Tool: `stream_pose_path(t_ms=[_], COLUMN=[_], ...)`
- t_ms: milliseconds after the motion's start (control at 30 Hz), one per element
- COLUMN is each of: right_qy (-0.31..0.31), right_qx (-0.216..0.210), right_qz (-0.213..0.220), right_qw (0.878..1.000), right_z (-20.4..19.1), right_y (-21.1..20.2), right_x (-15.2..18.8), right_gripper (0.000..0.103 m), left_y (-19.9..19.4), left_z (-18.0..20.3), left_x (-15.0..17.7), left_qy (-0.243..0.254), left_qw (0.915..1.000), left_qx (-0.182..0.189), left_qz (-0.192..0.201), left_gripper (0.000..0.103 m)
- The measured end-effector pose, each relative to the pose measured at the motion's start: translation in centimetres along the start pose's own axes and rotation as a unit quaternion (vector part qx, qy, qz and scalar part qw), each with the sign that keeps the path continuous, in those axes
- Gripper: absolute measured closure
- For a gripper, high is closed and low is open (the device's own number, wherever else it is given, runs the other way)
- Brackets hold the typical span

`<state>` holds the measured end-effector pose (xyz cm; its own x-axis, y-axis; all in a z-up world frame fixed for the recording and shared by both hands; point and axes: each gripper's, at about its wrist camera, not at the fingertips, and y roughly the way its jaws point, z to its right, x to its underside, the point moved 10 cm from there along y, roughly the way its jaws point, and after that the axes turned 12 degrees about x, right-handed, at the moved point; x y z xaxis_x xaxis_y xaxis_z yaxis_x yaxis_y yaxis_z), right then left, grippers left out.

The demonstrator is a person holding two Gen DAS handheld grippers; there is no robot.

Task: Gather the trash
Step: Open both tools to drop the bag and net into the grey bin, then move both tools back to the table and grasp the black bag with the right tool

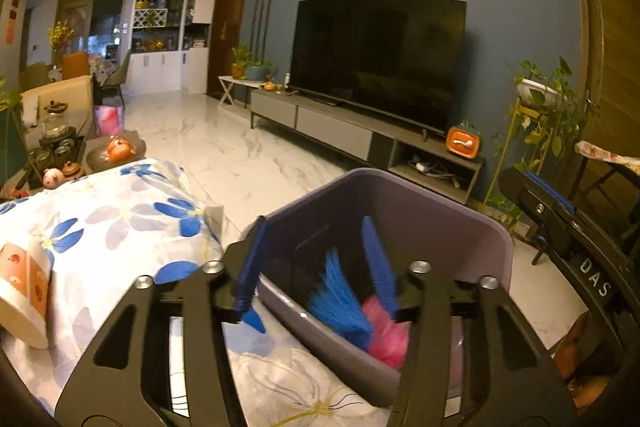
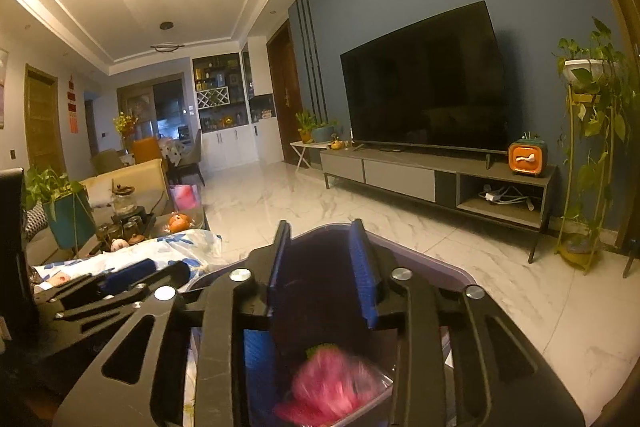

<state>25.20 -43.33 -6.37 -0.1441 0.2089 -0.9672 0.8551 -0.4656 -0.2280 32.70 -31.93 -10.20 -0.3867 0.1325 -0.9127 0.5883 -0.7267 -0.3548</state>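
Note:
A grey-purple trash bin (image 1: 460, 223) stands beside a table with a blue-flowered cloth (image 1: 120, 227). Inside it lie a blurred blue item (image 1: 340, 299) and a pink item (image 1: 390, 341). My left gripper (image 1: 316, 267) is open and empty, its left finger over the bin's near rim and its right finger inside the bin. My right gripper (image 2: 324, 267) is open and empty above the bin (image 2: 440, 267); the pink item (image 2: 328, 387), blurred, is below it in the bin. The right gripper also shows at the right of the left wrist view (image 1: 560, 223).
A cream and orange box (image 1: 24, 291) lies on the cloth at the left. A tea set and small ornaments (image 1: 60, 151) stand beyond. A TV cabinet (image 1: 360, 135), a plant stand (image 1: 536, 131) and marble floor (image 1: 240, 155) lie ahead.

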Motion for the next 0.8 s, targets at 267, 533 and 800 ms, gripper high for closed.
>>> stream_pose_path(t_ms=[267, 533, 800], right_qy=[-0.007, -0.02, -0.025], right_qx=[0.013, 0.001, -0.041], right_qz=[0.013, 0.019, 0.008], right_qw=[1.0, 1.0, 0.999], right_z=[-0.5, -1.8, -5.4], right_y=[-1.9, -5.3, -8.9], right_x=[-0.3, 0.7, 2.2], right_gripper=[0.036, 0.022, 0.022], left_y=[-4.8, -12.5, -21.4], left_z=[-1.5, -4.2, -8.4], left_x=[-0.6, 0.6, 3.4], left_qy=[0.0, -0.021, -0.048], left_qw=[0.9971, 0.9854, 0.9642], left_qx=[-0.065, -0.152, -0.245], left_qz=[0.04, 0.075, 0.091], left_gripper=[0.017, 0.011, 0.011])
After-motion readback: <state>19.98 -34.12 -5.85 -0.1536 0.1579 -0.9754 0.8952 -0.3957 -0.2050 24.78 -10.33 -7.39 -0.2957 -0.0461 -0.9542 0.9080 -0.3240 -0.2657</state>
